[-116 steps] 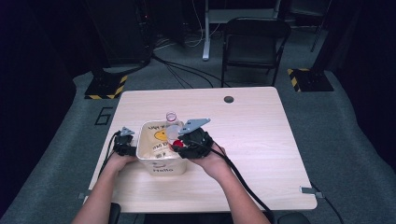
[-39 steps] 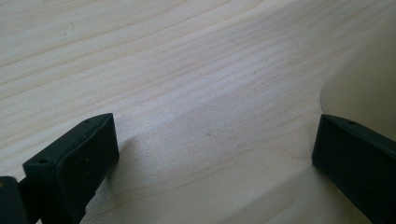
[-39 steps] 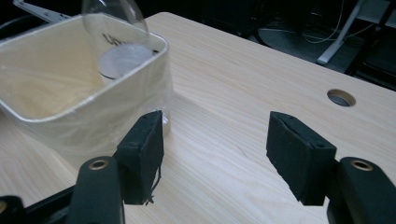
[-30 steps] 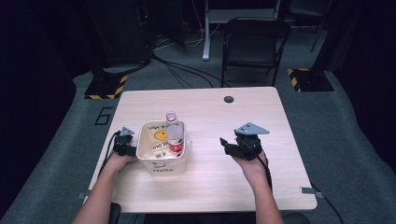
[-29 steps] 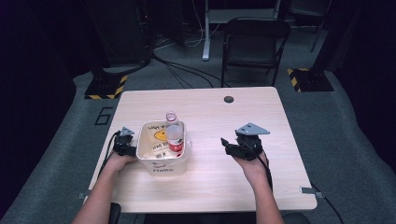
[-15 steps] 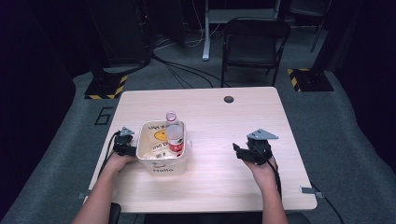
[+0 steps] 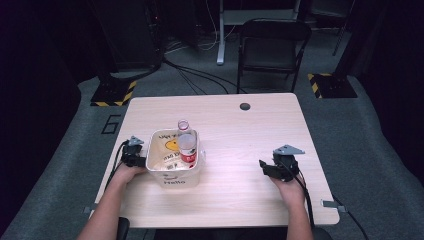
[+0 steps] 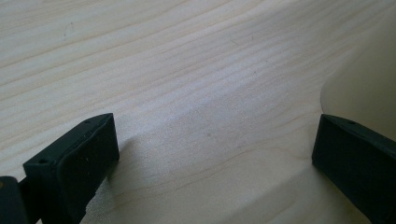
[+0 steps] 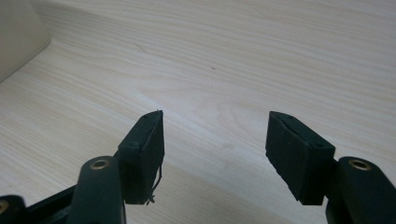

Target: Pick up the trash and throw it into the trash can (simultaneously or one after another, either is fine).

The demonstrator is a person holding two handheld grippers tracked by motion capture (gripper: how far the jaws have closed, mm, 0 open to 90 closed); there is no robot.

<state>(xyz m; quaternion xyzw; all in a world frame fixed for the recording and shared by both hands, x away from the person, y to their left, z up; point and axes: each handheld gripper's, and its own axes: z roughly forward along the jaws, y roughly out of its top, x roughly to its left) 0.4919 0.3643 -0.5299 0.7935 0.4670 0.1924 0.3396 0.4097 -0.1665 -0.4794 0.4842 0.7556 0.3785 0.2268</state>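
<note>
A person is working at a light wooden table [image 7: 235, 120], where a cream bin printed "Hello" [image 7: 176, 170] is standing near the left front edge with a clear plastic bottle with a red label [image 7: 187, 145] sitting upright inside it, leaning toward the bin's far right corner. The left gripper [image 7: 134, 155] is resting just beside the bin's left wall, its jaws standing wide apart with only bare wood between them and one jaw close against the cream wall. Well to the right of the bin, the right gripper [image 7: 272, 169] is hovering low over bare tabletop, its jaws having just been narrowing yet parted and holding nothing. With the bottle in the bin, the job now appears to be parking the tools: the right hand is best settling gently onto the wood, well away from the bin, while the left is steadying it without nudging.
</note>
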